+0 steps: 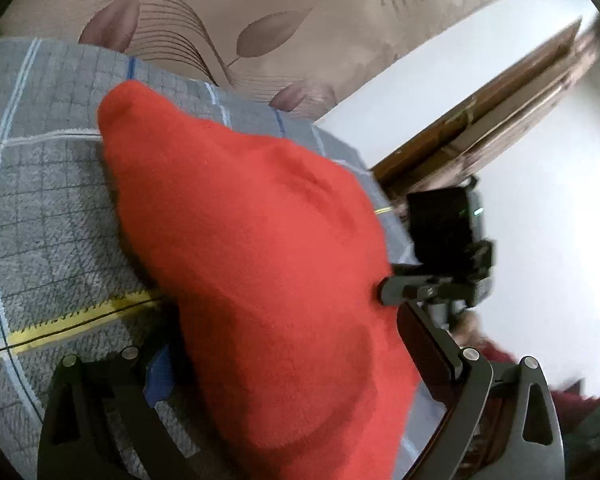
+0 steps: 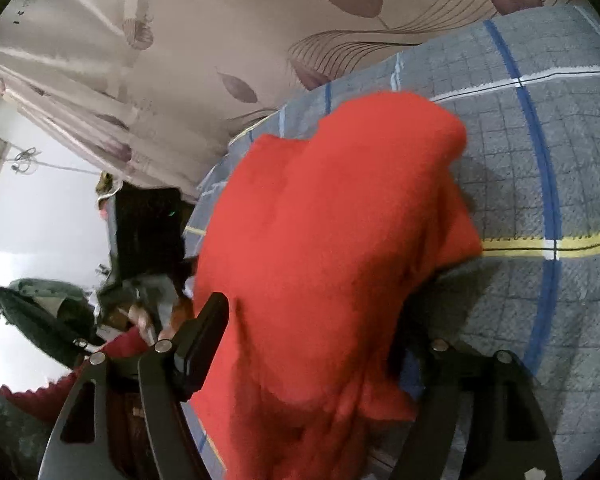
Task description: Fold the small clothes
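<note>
Evidently the red garment (image 1: 252, 264) is off the bed (image 1: 40, 184) for most of its length, hanging between the two tools above the grey checked bedcover, with only its far end drooping toward the cover near the bed's far edge. The left gripper (image 1: 284, 364) has cloth filling the gap between its fingers, and the right gripper (image 2: 312, 344) likewise; each seems to be clamped on an edge of the garment, though the cloth hides the contact itself, so the firmness of either hold is a guess.

To do this step well, both holds should stay level and the cloth taut between them, so the garment goes down flat instead of bunched. Lowering the drooping far end onto the cover first, then drawing the held edge over it, would likely give a clean crease. The fabric looks thick and fleecy, so it may slip or spring back.

Around it: a leaf-patterned curtain (image 2: 180, 60) hangs behind the bed, and a white wall (image 1: 540, 208) with a wooden frame (image 1: 480, 128) stands off the bed's side. A dark bag (image 2: 40, 308) lies beyond the bed edge. Nothing else lies on the visible part of the cover, but the garment blocks much of both views.
</note>
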Demonstrator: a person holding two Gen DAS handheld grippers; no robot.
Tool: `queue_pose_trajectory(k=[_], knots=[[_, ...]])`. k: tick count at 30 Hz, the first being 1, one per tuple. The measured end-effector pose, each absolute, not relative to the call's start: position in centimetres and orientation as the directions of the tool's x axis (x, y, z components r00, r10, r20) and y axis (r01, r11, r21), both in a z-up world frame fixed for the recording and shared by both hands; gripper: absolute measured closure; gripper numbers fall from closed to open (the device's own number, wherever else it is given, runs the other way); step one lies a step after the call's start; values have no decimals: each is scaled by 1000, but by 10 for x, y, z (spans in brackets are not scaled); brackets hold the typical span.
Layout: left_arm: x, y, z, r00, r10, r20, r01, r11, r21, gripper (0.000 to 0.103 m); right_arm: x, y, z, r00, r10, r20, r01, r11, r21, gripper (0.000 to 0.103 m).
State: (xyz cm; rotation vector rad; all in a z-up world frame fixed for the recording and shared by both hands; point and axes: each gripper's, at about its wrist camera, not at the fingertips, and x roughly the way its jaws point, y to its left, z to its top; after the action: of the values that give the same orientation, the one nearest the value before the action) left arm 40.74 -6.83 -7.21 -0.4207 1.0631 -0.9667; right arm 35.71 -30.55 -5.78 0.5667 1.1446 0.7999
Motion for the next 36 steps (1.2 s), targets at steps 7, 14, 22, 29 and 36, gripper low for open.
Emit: queue_pose_trajectory(k=[7, 14, 22, 29, 36], knots=[[398, -71, -72, 272, -682, -679, 398, 722, -566, 59, 344, -294, -60, 240, 743, -625, -195, 668, 719, 69], [363, -86, -39, 423, -515, -745, 430, 838, -335, 65, 326, -275, -35, 294, 747, -597, -175, 656, 735, 73], [314, -65, 8, 515, -455, -727, 432, 870, -239, 65, 287, -255, 5, 311, 788, -531, -191, 599, 778, 73], [258, -38, 31, 545, -387, -744, 420, 894, -157, 65, 241, -225, 23, 276, 820, -501, -225, 562, 796, 73], [208, -11, 39, 569, -354, -742, 385, 912, -141, 65, 203, -201, 26, 238, 845, -480, -239, 530, 814, 73]])
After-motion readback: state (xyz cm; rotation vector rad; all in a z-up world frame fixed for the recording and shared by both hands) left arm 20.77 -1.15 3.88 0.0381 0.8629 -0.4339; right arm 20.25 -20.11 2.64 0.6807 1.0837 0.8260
